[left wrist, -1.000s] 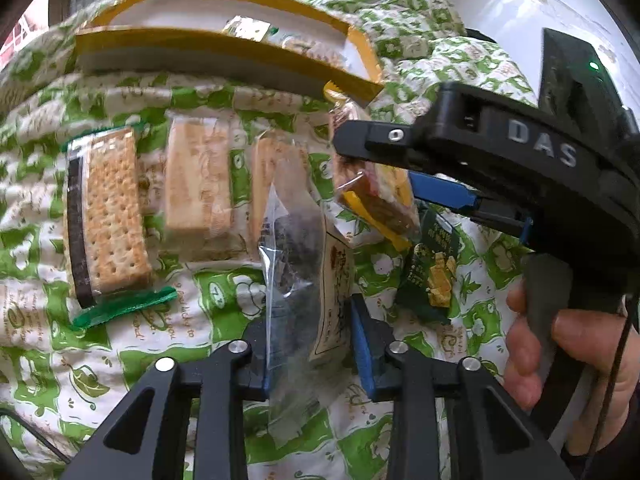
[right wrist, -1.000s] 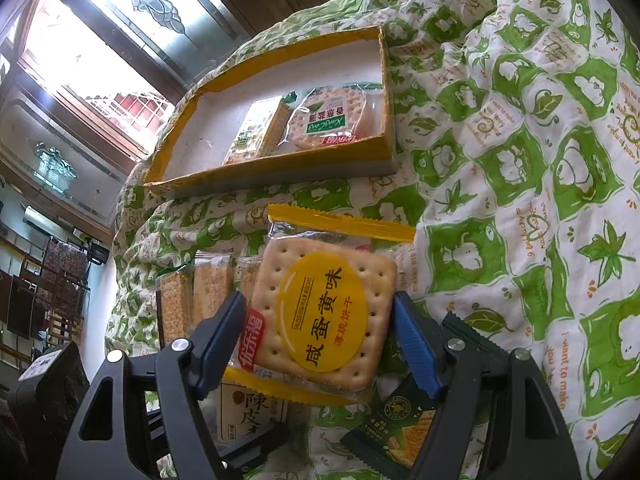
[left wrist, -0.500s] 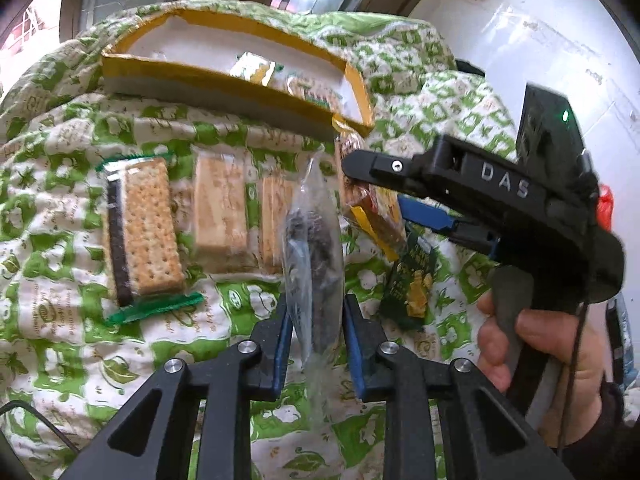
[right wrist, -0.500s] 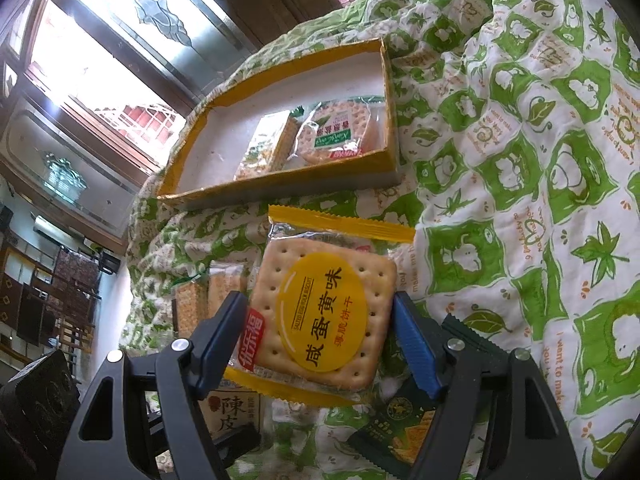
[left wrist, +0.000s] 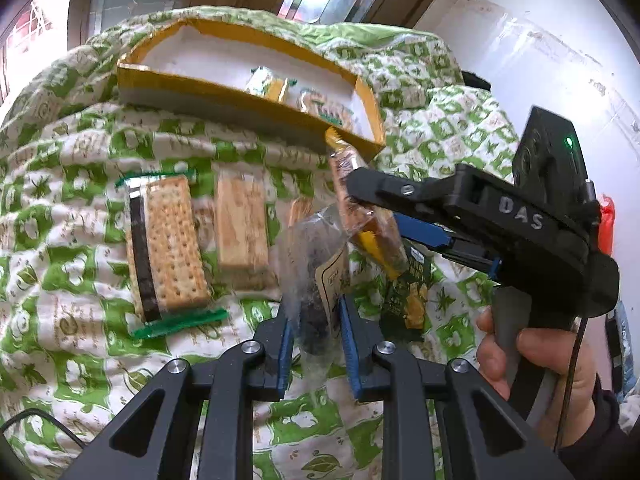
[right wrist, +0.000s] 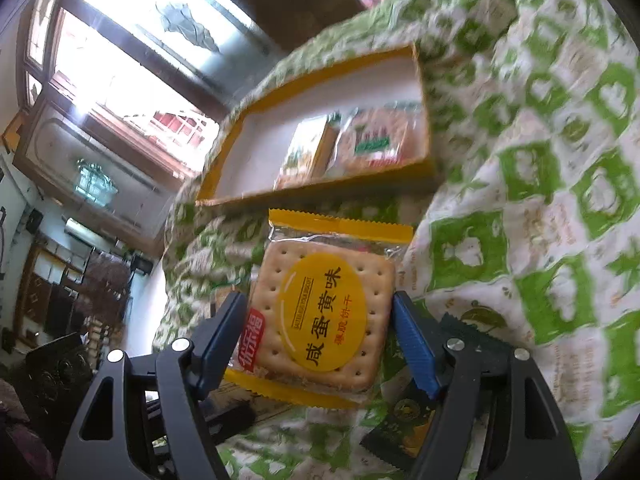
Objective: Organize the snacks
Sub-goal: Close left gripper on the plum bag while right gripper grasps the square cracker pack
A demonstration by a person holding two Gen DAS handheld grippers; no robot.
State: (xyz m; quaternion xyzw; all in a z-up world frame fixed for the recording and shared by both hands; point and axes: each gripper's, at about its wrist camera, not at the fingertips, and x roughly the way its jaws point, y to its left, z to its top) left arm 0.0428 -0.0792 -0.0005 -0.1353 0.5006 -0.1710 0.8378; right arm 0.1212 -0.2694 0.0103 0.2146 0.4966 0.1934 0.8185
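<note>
My left gripper (left wrist: 314,330) is shut on a clear packet of dark snack (left wrist: 316,276) and holds it above the cloth. My right gripper (right wrist: 320,320) is shut on a yellow-labelled cracker packet (right wrist: 324,312), held in the air short of the yellow box (right wrist: 320,196); this gripper also shows in the left wrist view (left wrist: 372,216). The yellow box (left wrist: 224,96) lies at the far side with two packets inside (right wrist: 372,144). A green-edged cracker packet (left wrist: 168,244) and a wafer packet (left wrist: 240,228) lie on the cloth.
A green-and-white patterned cloth (right wrist: 540,240) covers the surface. A dark green small packet (left wrist: 408,296) lies on it under the right gripper and shows in the right wrist view (right wrist: 404,432). A white wall (left wrist: 540,40) stands at the right. A window (right wrist: 132,60) is behind.
Both grippers have risen and moved toward the yellow box with their packets. The left gripper has closed tighter on the clear packet and lifted it off the cloth.
</note>
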